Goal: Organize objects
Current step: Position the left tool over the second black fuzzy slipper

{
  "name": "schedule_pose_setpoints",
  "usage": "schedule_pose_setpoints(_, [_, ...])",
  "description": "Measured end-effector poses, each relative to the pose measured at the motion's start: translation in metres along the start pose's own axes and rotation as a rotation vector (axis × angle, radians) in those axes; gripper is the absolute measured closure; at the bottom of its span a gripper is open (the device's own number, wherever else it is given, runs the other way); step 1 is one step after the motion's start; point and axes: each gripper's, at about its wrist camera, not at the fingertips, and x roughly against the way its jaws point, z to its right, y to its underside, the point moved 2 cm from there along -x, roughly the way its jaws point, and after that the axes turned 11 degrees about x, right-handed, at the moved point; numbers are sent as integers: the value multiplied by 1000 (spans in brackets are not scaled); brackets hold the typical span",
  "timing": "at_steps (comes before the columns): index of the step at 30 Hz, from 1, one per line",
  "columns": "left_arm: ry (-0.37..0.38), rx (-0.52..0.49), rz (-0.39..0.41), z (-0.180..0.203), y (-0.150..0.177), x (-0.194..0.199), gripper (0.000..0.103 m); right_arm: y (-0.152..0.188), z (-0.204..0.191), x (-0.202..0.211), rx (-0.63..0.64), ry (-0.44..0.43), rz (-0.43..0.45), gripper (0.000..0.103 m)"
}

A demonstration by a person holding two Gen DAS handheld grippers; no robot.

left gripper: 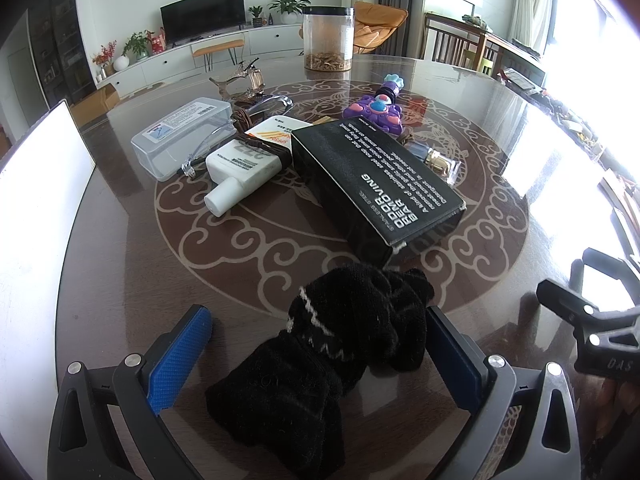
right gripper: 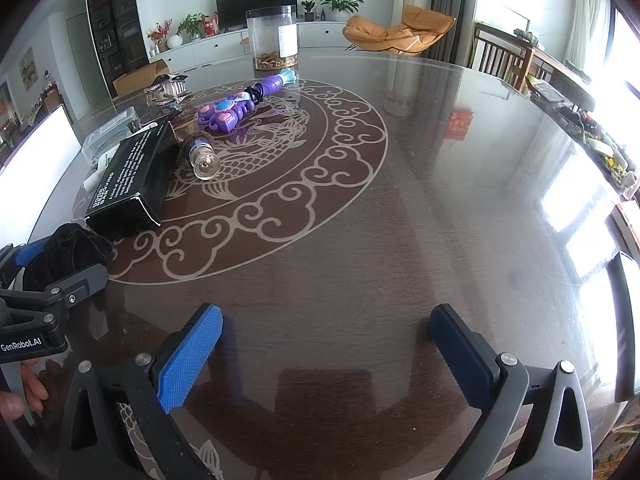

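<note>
A black sock [left gripper: 332,352] lies on the round table between the wide-open blue pads of my left gripper [left gripper: 316,344]; the right pad touches it, the left pad stands apart. The sock and left gripper also show in the right wrist view [right gripper: 64,256] at far left. Beyond the sock lie a black box [left gripper: 376,180], a white bottle [left gripper: 244,168], a clear plastic case [left gripper: 182,136], a purple toy [left gripper: 374,112] and a small perfume bottle [left gripper: 436,160]. My right gripper [right gripper: 326,344] is open and empty over bare table.
A clear jar [left gripper: 328,38] stands at the table's far edge. A glass ornament [left gripper: 250,80] sits behind the case. A white panel [left gripper: 36,216] stands at the left. The table's right half [right gripper: 460,200] is bare wood.
</note>
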Motion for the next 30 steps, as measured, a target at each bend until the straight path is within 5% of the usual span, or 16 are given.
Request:
schedule_pose_setpoints(6, [70, 102, -20, -20, 20, 24, 0, 1, 1, 2, -4, -7, 5, 0])
schedule_pose_setpoints(9, [40, 123, -45, -27, 27, 29, 0, 1, 0, 2, -1, -4, 3, 0])
schedule_pose_setpoints(17, [164, 171, 13, -27, -10, 53, 0, 1, 0, 3, -10, -14, 11, 0])
schedule_pose_setpoints(21, [224, 62, -174, -9, -21, 27, 0, 1, 0, 3, -11, -15, 12, 0])
schedule_pose_setpoints(27, [51, -228, -96, 24, -3, 25, 0, 0, 1, 3, -15, -19, 15, 0])
schedule_pose_setpoints(30, [49, -257, -130, 28, 4, 15, 0, 0, 1, 2, -13, -18, 14, 0])
